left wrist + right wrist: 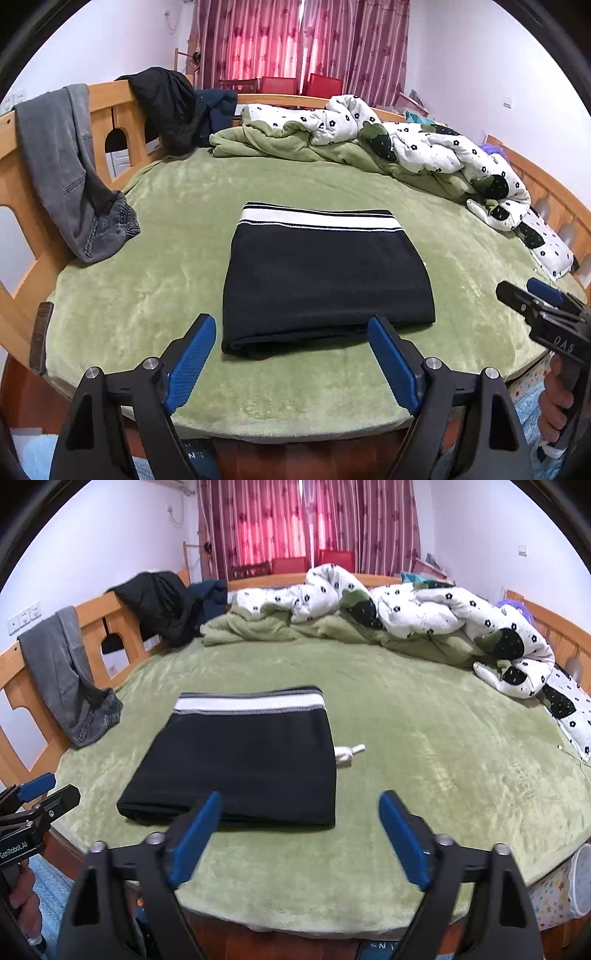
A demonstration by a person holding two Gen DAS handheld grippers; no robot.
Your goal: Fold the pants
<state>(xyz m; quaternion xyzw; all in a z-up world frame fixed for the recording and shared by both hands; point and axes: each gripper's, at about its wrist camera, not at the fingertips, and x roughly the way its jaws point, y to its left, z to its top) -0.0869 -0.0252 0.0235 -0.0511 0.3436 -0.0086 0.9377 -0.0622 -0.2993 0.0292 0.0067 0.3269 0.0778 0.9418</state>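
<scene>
My left claw (291,325): spread wide, pinching nothing; its blue pads hover just short of the near folded edge of the pants, the right pad overlapping that edge in the left wrist view, contact not discernible.
My right claw (300,801): spread wide, likewise empty; its left pad lies over the near edge of the pants, its right pad above bare blanket.
Each claw from the other's camera: my right claw (532,295) shows at the far right of the left view, my left claw (40,790) at the far left of the right view; their jaw states cannot be told from there.
Pants (327,275): black, folded into a compact rectangle, lying flat directly ahead of both claws, the white-striped waistband (247,704) on the side farthest from me.
White cord (349,753): just beyond my right claw, touching the right edge of the pants.
Bed (424,738): green plush blanket beneath everything.
Grey jeans (62,166): far left, draped over the wooden bed rail (107,94).
Flowered quilt (424,609): bunched along the far side and right.
</scene>
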